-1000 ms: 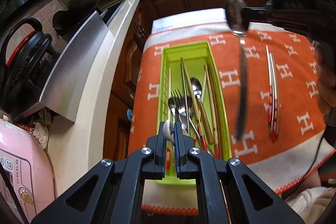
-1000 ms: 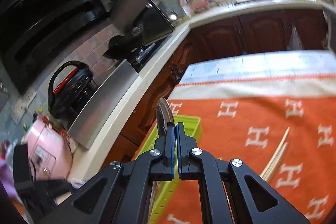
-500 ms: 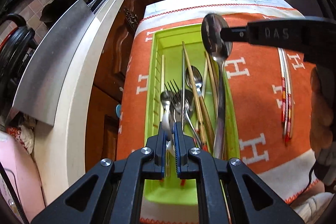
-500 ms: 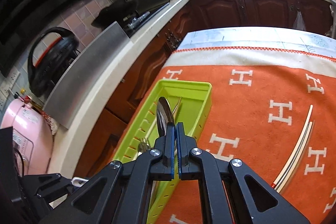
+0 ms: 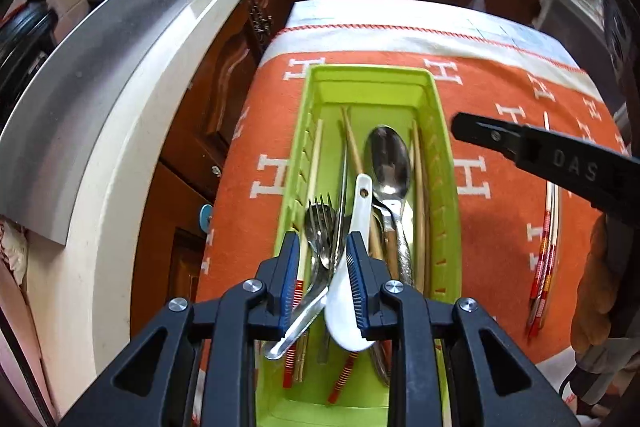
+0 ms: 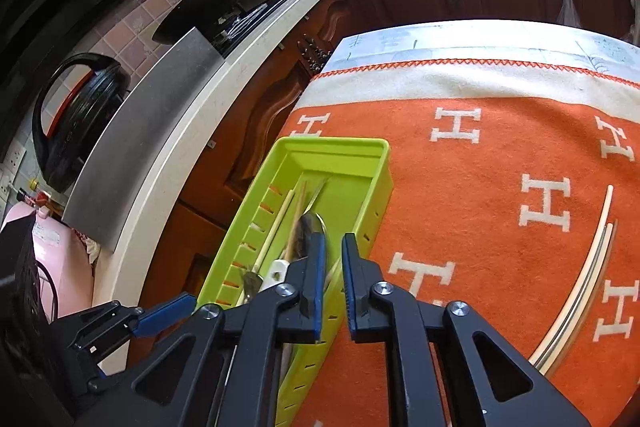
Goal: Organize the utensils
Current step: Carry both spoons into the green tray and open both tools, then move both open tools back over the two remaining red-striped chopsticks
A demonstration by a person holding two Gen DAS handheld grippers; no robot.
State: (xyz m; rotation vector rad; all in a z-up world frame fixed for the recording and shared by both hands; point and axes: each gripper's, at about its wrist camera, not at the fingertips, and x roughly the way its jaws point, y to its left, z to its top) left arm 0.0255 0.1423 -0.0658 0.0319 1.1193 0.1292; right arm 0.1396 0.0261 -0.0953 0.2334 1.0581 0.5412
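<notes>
1. Tray (image 5: 444, 163), lime green, sits on the orange blanket (image 5: 500, 99) with white H marks that covers the surface, close to its left edge.
2. It's pretty crammed: a big metal spoon (image 5: 390, 163), a fork (image 5: 320, 219), a knife, wooden chopsticks (image 5: 354, 147) and a white ceramic spoon (image 5: 352, 267) all overlap.
3. Left gripper (image 5: 322, 279) is right over the near end of the tray, fingers opening. The white spoon's bowl leans against the right finger (image 5: 358, 283), and there's a clear gap on the left side, so it's not pinched.
4. Right gripper (image 6: 331, 279) hangs over the tray's right wall, fingers opening to a narrow gap with nothing between them. The metal spoon lies in the tray just ahead of its left finger.
5. Pair of red-striped chopsticks (image 5: 546, 251) lies out on the blanket, well apart from the tray.
6. Only the left view looks straight down into the pile and shows the person's hand (image 5: 600, 287) on the right tool.
7. Only the right view shows the black kettle (image 6: 80, 123) on the counter beside the stove, plus the full curve of the loose chopsticks.
</notes>
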